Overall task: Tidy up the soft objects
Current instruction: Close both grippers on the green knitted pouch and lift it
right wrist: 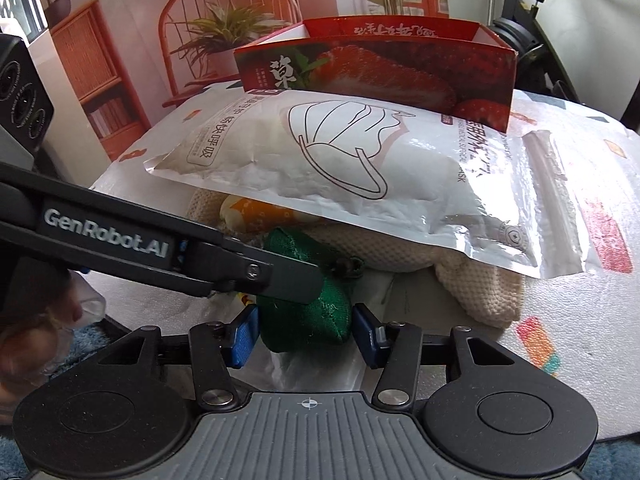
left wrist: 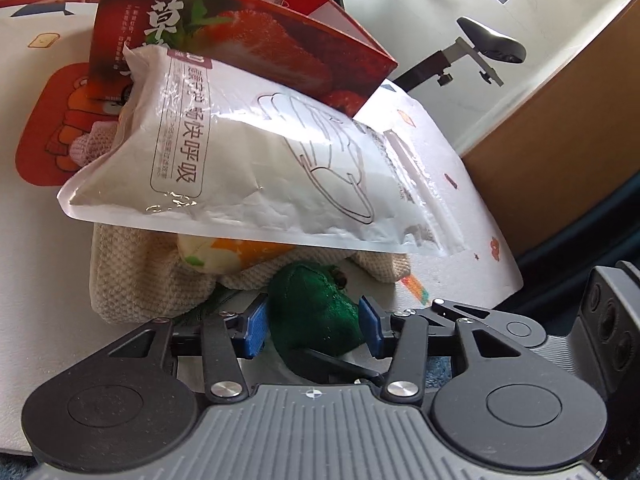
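A green stuffed toy (left wrist: 316, 312) lies at the near edge of a pile on the white mat (left wrist: 40, 216). My left gripper (left wrist: 314, 326) has its blue pads on both sides of the toy and grips it. My right gripper (right wrist: 306, 330) also has its pads against the same green toy (right wrist: 308, 320). The left gripper's arm (right wrist: 160, 248) crosses the right wrist view and overlaps the toy. Above the toy lies a white face-mask bag (left wrist: 248, 164), also in the right wrist view (right wrist: 360, 164), resting on cream knitted cloth (left wrist: 136, 272) and an orange and white soft item (left wrist: 224, 254).
A red strawberry carton (right wrist: 380, 68) stands behind the bag, also seen in the left wrist view (left wrist: 248, 36). A pink knitted piece (left wrist: 86, 144) sits at the pile's left. A brown board (left wrist: 560, 128) stands to the right. Blue carpet (right wrist: 92, 336) lies below the mat.
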{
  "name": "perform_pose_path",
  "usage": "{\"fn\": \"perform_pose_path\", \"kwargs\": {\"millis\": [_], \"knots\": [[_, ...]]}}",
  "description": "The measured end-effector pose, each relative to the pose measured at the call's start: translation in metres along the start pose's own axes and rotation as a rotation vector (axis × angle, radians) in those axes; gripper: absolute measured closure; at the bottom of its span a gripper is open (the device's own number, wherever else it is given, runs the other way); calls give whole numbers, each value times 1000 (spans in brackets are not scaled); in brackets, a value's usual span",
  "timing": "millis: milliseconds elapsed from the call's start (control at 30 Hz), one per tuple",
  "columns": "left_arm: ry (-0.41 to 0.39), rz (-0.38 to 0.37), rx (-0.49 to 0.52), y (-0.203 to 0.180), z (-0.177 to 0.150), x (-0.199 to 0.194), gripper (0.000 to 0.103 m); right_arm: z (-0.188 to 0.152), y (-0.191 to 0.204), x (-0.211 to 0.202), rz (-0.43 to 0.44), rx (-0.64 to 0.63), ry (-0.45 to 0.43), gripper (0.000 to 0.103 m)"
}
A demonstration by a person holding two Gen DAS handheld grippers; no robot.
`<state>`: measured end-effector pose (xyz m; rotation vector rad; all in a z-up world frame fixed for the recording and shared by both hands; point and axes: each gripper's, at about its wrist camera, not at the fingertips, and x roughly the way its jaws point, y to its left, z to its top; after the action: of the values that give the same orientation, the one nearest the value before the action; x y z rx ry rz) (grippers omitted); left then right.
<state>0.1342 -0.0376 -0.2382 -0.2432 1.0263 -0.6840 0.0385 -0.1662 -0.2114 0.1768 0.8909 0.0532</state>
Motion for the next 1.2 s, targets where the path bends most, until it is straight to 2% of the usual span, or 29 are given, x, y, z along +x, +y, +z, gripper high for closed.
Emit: {"fn": "perform_pose_path", "kwargs": {"millis": [167, 533, 867, 1200], "knots": [[-4, -2, -9, 4, -2, 7, 54, 2, 2, 3, 1, -7, 1, 58], [-60, 15, 38, -7, -2, -25, 55, 2, 14, -15, 13, -34, -55, 59], [-185, 33, 126, -37, 1, -72, 55, 10, 32, -61, 3, -76, -178, 59], [-317, 17, 164, -58, 18, -108, 56, 47, 44, -93, -2, -121, -283, 58]]}}
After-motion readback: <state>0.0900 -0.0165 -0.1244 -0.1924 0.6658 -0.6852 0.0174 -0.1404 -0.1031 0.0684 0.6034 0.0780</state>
